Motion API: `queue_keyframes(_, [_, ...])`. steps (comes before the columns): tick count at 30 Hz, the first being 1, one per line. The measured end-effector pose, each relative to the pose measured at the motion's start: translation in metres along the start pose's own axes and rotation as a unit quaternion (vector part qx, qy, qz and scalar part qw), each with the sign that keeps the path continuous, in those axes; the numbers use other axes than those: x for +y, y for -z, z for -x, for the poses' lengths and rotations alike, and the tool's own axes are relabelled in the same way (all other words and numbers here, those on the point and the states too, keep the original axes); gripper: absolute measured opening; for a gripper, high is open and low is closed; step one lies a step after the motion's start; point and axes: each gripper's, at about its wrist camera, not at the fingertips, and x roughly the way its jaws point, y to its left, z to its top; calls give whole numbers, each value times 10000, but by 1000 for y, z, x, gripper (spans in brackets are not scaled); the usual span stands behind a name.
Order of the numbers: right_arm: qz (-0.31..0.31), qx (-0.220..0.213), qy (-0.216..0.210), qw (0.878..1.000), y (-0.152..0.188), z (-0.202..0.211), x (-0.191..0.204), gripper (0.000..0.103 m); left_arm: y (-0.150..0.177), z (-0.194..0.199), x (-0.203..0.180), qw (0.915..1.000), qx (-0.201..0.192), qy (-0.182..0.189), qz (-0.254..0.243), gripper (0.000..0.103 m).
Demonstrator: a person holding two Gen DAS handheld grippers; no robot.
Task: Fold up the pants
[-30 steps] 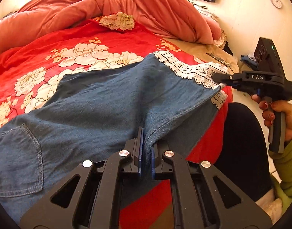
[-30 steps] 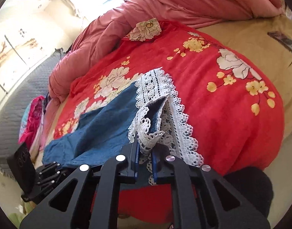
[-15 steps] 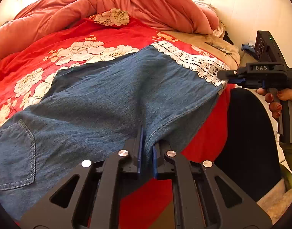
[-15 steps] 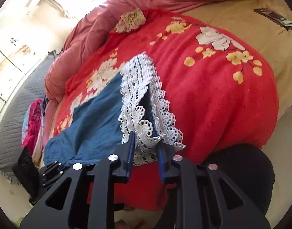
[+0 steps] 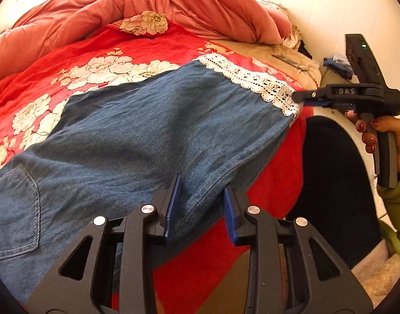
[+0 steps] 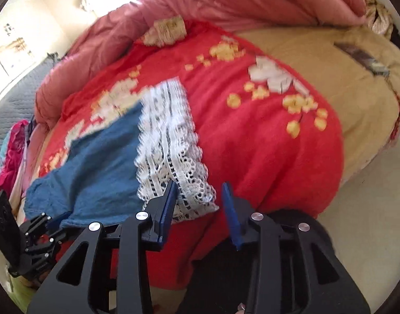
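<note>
Blue denim pants [image 5: 137, 141] with a white lace hem [image 5: 255, 81] lie spread flat across the red floral bed cover [image 5: 69, 60]. My left gripper [image 5: 201, 196] is open, its jaws apart around the pants' near seam edge. My right gripper [image 6: 200, 201] is open at the lace hem [image 6: 171, 154], which lies loose on the bed. The right gripper also shows at the right of the left wrist view [image 5: 304, 96], its tips at the hem's corner. The denim [image 6: 95, 162] shows in the right wrist view too.
A bunched pink duvet [image 5: 187, 2] lies along the back of the bed. A tan blanket [image 6: 331, 83] covers the bed's right side. The bed's front edge drops off just under both grippers. The person's dark trouser leg [image 5: 331, 183] stands beside the bed.
Both grippers have opened and let go of the pants. The denim and lace hem have dropped flat onto the bed. The right gripper has pulled back a little.
</note>
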Motion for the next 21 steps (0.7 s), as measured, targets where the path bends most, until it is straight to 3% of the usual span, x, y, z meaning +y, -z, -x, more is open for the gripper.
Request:
queue_keyframes(3, [317, -479, -129, 9983, -5, 23, 16, 36, 0, 20, 6, 9989, -266, 337, 172, 30])
queue_keyframes(5, [572, -506, -425, 9962, -6, 25, 32, 37, 0, 35, 13, 9972, -486, 473, 323, 32])
queue_keyframes(7, [990, -389, -731, 9916, -2, 16, 58, 38, 2, 47, 26, 9955, -649, 381, 568, 33])
queue_keyframes(10, [1313, 11, -1167, 9845, 7, -8, 89, 38, 10, 50, 47, 9937, -490, -287, 963, 34])
queue_keyframes(12, [1574, 321, -1208, 9796, 17, -27, 107, 38, 19, 48, 57, 9906, -289, -740, 1111, 36])
queue_keyframes(14, [1868, 682, -1113, 9737, 30, -44, 118, 38, 28, 48, 69, 9848, -147, -1165, 1277, 40])
queue_keyframes(16, [2153, 835, -896, 9688, 42, -49, 125, 36, 35, 54, 82, 9818, -220, -1110, 1522, 40])
queue_keyframes(17, [2385, 887, -717, 9644, 48, -51, 127, 36, 35, 58, 88, 9785, -252, -1309, 1572, 41])
queue_keyframes(20, [2749, 968, -468, 9554, 59, -51, 129, 36, 36, 63, 97, 9599, -231, -2490, 1269, 41])
queue_keyframes(21, [2760, 967, -461, 9552, 59, -52, 128, 36, 39, 63, 105, 9596, -181, -2384, 1483, 41])
